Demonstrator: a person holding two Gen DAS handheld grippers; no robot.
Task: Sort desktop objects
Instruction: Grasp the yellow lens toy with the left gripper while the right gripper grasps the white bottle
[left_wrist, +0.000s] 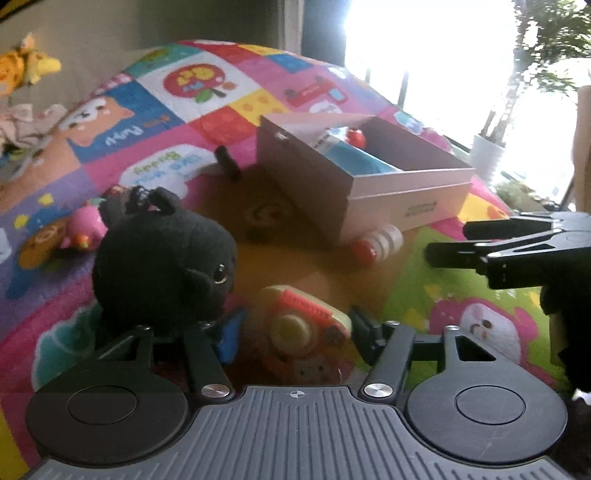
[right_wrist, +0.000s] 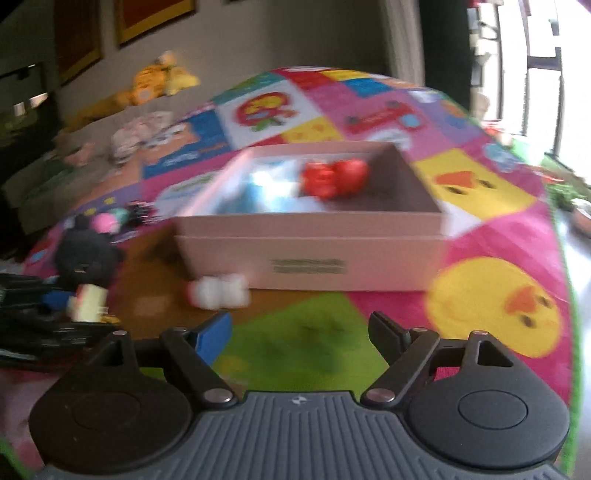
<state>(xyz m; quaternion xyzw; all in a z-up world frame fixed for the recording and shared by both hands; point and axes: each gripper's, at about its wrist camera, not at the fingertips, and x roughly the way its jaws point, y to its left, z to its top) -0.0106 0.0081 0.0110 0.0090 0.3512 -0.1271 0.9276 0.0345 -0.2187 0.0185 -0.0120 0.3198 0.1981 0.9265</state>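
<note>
Between the left gripper's (left_wrist: 295, 325) spread fingers lies a small toy camera (left_wrist: 306, 325), cream and orange, on the mat (left_wrist: 461, 295); the jaws stand wide on either side of it and do not look to be touching it yet. Just left of it sits a black plush (left_wrist: 162, 266), with a pink toy (left_wrist: 86, 227) farther left. Farther off stands the pink box (left_wrist: 406, 195), and against its near wall lies a red-and-white toy (left_wrist: 376, 243).

In the right view, the right gripper (right_wrist: 299, 332) hangs open and empty over a green patch of mat, short of the box.

Inside the box there are already a red toy (right_wrist: 334, 177) and something blue (right_wrist: 266, 188), blurred. So, as I judge it, sorting is partly done: two things or so are in, while the camera, plush, pink toy and red-and-white toy are left outside. The camera seems the next pick.
</note>
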